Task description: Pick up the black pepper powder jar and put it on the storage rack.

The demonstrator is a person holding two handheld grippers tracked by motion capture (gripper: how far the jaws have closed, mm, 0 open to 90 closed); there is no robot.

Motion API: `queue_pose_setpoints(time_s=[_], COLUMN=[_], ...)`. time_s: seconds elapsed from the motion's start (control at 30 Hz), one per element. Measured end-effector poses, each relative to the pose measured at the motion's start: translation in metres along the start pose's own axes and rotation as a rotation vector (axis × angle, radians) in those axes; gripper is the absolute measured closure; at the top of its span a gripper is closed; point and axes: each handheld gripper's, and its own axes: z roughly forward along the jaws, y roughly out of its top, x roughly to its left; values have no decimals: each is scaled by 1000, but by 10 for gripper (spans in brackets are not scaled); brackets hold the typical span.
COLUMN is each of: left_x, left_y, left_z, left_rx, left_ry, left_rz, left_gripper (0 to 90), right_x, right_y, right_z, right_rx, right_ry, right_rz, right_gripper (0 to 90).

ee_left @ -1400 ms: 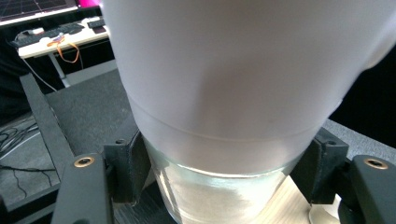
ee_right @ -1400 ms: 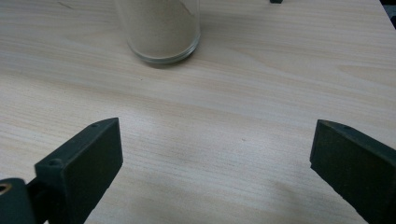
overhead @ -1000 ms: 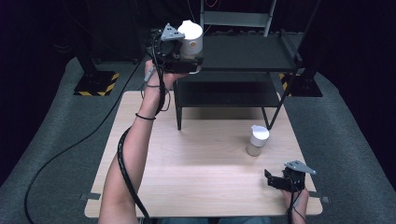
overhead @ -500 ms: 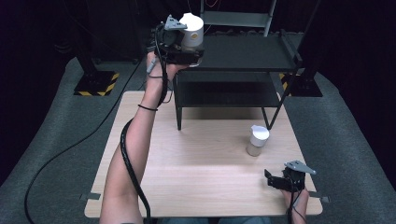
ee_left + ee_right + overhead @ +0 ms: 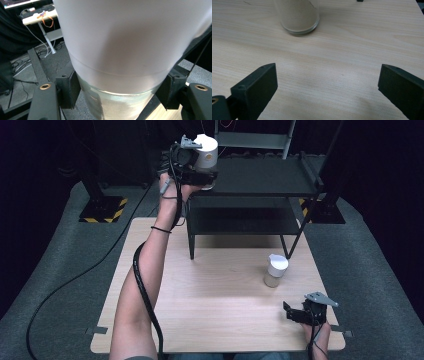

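Starting with the table (image 5: 220, 320): a pale wood top, bare but for one jar and the resting right gripper. Behind it stands a black rack (image 5: 260, 175) with two shelves, its front legs on the table's far edge. The left gripper (image 5: 197, 167), held high at arm's length, hangs at the top shelf's left front corner with its jaws clamped on a white-lidded jar (image 5: 206, 152); the left gripper view shows both pads (image 5: 71, 87) pressed to the glass just under the lid. The jar looks upright and seems not yet set down on the shelf. A second jar (image 5: 275, 270), same kind, stands on the table near the rack's right leg. The right gripper (image 5: 300, 312) lies idle at the near right corner, jaws spread wide on nothing, facing that second jar (image 5: 298, 15).

Judgement: shelving step in hand. Next move calls for lowering the jar flat onto the shelf before any release
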Motion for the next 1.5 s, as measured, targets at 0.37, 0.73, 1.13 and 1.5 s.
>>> queue_pose_setpoints(time_s=[0.37, 0.73, 1.13, 1.5], left_x=[12, 25, 23, 20], left_y=[4, 3, 10, 32], left_z=[18, 22, 22, 15], left_rx=[45, 46, 71, 199], left_ry=[-13, -48, -40, -50], left_rz=[-45, -102, -96, -84], left_gripper=[309, 308, 306, 71], right_x=[0, 0, 0, -1], right_y=[0, 0, 0, 0], right_z=[0, 0, 0, 0], right_rx=[1, 2, 1, 0], right_ry=[1, 1, 1, 4], right_rz=[-1, -2, -3, 0], right_gripper=[17, 17, 17, 17])
